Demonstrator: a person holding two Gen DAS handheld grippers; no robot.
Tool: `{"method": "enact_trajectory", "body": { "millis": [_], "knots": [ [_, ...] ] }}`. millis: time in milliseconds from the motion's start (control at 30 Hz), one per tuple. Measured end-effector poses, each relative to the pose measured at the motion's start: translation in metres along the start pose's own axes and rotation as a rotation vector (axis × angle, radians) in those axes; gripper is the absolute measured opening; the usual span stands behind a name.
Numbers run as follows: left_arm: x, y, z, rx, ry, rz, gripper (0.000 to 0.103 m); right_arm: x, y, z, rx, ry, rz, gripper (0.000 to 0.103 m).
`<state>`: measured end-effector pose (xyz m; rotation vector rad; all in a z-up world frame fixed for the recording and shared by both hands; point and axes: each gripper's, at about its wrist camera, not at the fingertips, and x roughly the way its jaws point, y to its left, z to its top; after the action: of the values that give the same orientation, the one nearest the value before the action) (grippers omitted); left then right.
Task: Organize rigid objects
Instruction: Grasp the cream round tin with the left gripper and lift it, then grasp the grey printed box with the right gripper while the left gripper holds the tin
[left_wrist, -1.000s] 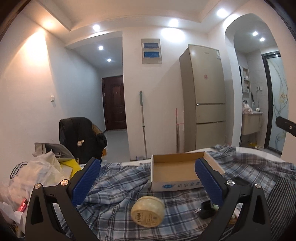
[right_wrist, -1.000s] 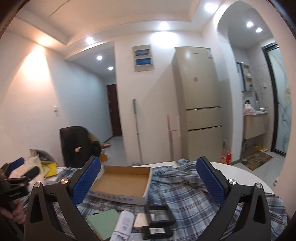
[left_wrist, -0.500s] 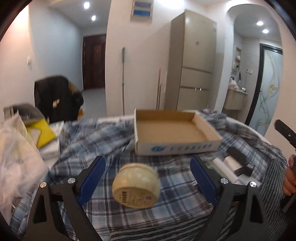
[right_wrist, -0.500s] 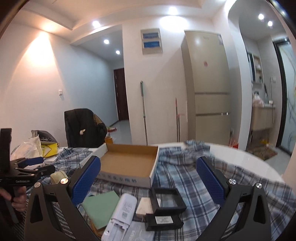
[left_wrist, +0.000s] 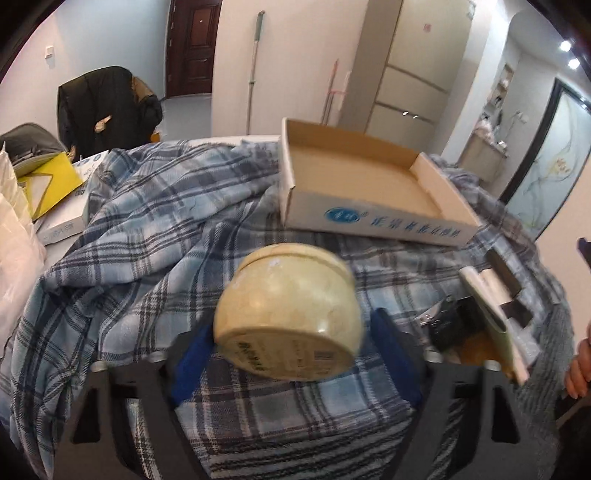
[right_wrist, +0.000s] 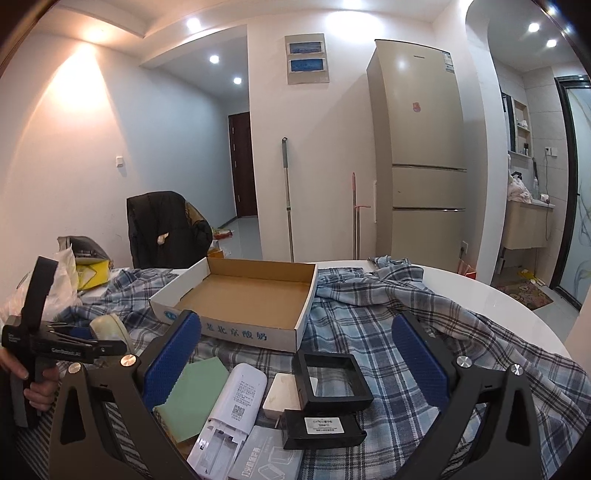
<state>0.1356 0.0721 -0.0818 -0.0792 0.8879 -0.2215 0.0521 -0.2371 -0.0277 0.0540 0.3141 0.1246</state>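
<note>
From the left wrist, the left gripper (left_wrist: 291, 354) is closing its jaws around the cream jar (left_wrist: 288, 314), which lies tipped on the plaid cloth (left_wrist: 147, 229) before the cardboard box (left_wrist: 369, 192); pad contact is unclear. From the right wrist, the right gripper (right_wrist: 295, 350) hangs spread wide over a black frame (right_wrist: 330, 380), holding nothing.

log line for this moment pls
left gripper: closing around cream jar | right gripper: open, empty | cardboard box: empty
</note>
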Motion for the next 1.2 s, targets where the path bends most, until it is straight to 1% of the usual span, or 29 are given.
{"method": "enact_trajectory", "body": {
  "millis": [33,67,133,200,333,367,400,433,467,500,567,600,633,667,700,733,767,800,833,867,900,933,967,1000,1067,1200],
  "knots": [
    [-0.003,-0.001,-0.002,0.0,-0.019,0.028,0.077,0.001,0.0,0.0,0.0,0.005,0.001,0.103],
    [-0.009,-0.002,-0.004,0.011,-0.046,0.031,0.077,0.003,0.0,-0.001,0.001,0.012,0.002,0.103],
    [-0.019,-0.006,-0.006,0.029,-0.091,0.013,0.077,0.006,-0.002,-0.001,0.011,0.026,0.007,0.103],
    [-0.028,-0.009,-0.005,0.04,-0.13,0.024,0.077,0.006,-0.004,0.0,0.022,0.031,0.009,0.103],
    [-0.06,-0.019,-0.006,0.024,-0.217,-0.002,0.077,0.002,-0.009,0.002,0.045,0.009,-0.008,0.103],
    [-0.068,-0.023,-0.006,0.026,-0.237,0.006,0.077,0.001,-0.01,0.003,0.052,0.006,-0.015,0.103],
    [-0.078,-0.029,-0.006,0.03,-0.265,0.034,0.077,0.0,-0.012,0.005,0.062,0.012,-0.02,0.103],
    [-0.09,-0.037,-0.006,0.034,-0.303,0.094,0.077,-0.002,-0.015,0.008,0.085,0.031,-0.026,0.103],
    [-0.101,-0.044,-0.007,0.037,-0.334,0.136,0.077,-0.006,-0.019,0.012,0.121,0.05,-0.028,0.103],
    [-0.114,-0.05,-0.009,0.039,-0.374,0.153,0.077,-0.013,-0.025,0.017,0.168,0.054,-0.006,0.103],
    [-0.141,-0.062,-0.013,0.041,-0.436,0.129,0.077,-0.031,-0.034,0.024,0.229,0.034,0.029,0.103],
    [-0.148,-0.065,-0.015,0.04,-0.45,0.118,0.077,-0.041,-0.036,0.027,0.237,0.025,0.008,0.103],
    [-0.159,-0.07,-0.018,0.037,-0.469,0.103,0.077,-0.049,-0.036,0.028,0.229,0.022,-0.033,0.103],
    [-0.165,-0.074,-0.021,0.031,-0.481,0.095,0.077,-0.057,-0.036,0.028,0.216,0.012,-0.062,0.103],
    [-0.172,-0.08,-0.025,0.02,-0.494,0.089,0.077,-0.063,-0.035,0.028,0.206,0.0,-0.073,0.103],
    [-0.176,-0.085,-0.029,0.014,-0.501,0.089,0.077,-0.069,-0.036,0.026,0.204,-0.014,-0.06,0.103],
    [-0.176,-0.089,-0.032,0.014,-0.502,0.104,0.077,-0.074,-0.037,0.023,0.211,-0.024,-0.016,0.102],
    [-0.176,-0.093,-0.036,0.018,-0.497,0.131,0.077,-0.078,-0.039,0.021,0.222,-0.013,0.045,0.098],
    [-0.173,-0.099,-0.039,0.021,-0.492,0.168,0.077,-0.079,-0.038,0.018,0.23,0.009,0.081,0.096],
    [-0.171,-0.104,-0.045,0.017,-0.499,0.172,0.077,-0.081,-0.037,0.015,0.232,0.032,0.084,0.095],
    [-0.171,-0.106,-0.049,0.011,-0.499,0.157,0.077,-0.081,-0.035,0.012,0.229,0.043,0.071,0.093],
    [-0.167,-0.107,-0.053,-0.004,-0.478,0.123,0.077,-0.081,-0.033,0.009,0.225,0.05,0.062,0.092],
    [-0.164,-0.108,-0.056,-0.014,-0.466,0.098,0.077,-0.081,-0.032,0.006,0.223,0.062,0.053,0.088],
    [-0.163,-0.109,-0.059,-0.018,-0.463,0.086,0.077,-0.08,-0.031,0.003,0.225,0.079,0.045,0.086],
    [-0.158,-0.113,-0.064,-0.021,-0.457,0.081,0.077,-0.078,-0.031,-0.003,0.24,0.109,0.043,0.083],
    [-0.152,-0.12,-0.069,-0.018,-0.461,0.087,0.077,-0.068,-0.025,-0.018,0.25,0.191,0.015,0.082]
  ]
}}
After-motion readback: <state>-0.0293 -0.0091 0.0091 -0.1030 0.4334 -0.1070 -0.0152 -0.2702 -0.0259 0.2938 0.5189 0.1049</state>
